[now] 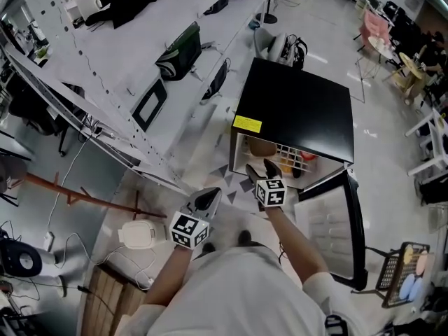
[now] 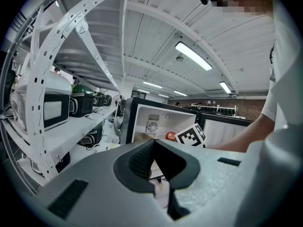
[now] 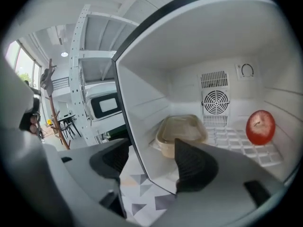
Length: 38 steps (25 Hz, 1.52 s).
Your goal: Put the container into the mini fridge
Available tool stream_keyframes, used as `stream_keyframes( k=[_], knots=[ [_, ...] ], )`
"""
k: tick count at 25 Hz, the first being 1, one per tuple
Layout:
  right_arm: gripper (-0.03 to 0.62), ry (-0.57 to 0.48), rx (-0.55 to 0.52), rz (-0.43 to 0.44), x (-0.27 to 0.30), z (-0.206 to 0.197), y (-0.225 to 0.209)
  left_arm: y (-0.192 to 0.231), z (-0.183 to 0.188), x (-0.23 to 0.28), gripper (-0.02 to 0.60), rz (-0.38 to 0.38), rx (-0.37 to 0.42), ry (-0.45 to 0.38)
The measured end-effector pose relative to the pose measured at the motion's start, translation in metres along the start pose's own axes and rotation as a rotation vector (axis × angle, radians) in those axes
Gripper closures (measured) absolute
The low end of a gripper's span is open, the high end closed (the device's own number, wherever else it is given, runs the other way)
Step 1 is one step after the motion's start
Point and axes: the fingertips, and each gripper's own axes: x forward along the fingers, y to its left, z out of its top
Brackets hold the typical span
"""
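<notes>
Sitting upright, container (image 3: pixel 181 134) long axis into fridge (image 3: pixel 142 93).

The fridge (image 1: pixel 294 107) stands on the floor (image 1: pixel 210 145). Its white shelf (image 3: pixel 236 143) (a ribbed grid) carries a container (image 3: pixel 182 130) at left and an apple (image 3: pixel 260 126) at right, well apart.

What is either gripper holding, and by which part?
Nothing is held. The right gripper, jaws apart and empty, faces the black mini fridge, where the tan lidded plastic container rests free on the shelf. The left gripper is shut on nothing.
</notes>
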Motion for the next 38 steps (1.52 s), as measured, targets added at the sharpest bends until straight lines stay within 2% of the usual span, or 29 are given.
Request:
stream_keyframes(
  k=[6,10,20,27,32,38],
  knots=[
    [0.298,-0.066,0.01,-0.051,-0.039,0.019,0.014,-0.009,0.0,-0.01,0.578,-0.078,0.004,-0.006],
    [0.33,-0.107,0.026,-0.09,-0.07,0.032,0.026,-0.017,-0.004,-0.019,0.578,-0.138,0.0,0.0],
    [0.451,-0.183,0.003,-0.171,-0.149,0.044,0.069,-0.026,-0.013,-0.041,0.578,-0.26,0.006,0.016],
    [0.517,-0.229,0.025,-0.222,-0.198,0.037,0.085,-0.046,-0.001,-0.049,0.578,-0.339,-0.001,-0.012],
    [0.545,-0.234,0.029,-0.242,-0.218,0.032,0.083,-0.062,-0.001,-0.044,0.578,-0.364,0.006,-0.007],
    [0.572,-0.248,0.012,-0.2,-0.234,0.04,0.079,-0.077,0.009,-0.032,0.578,-0.35,0.008,-0.023]
  ],
)
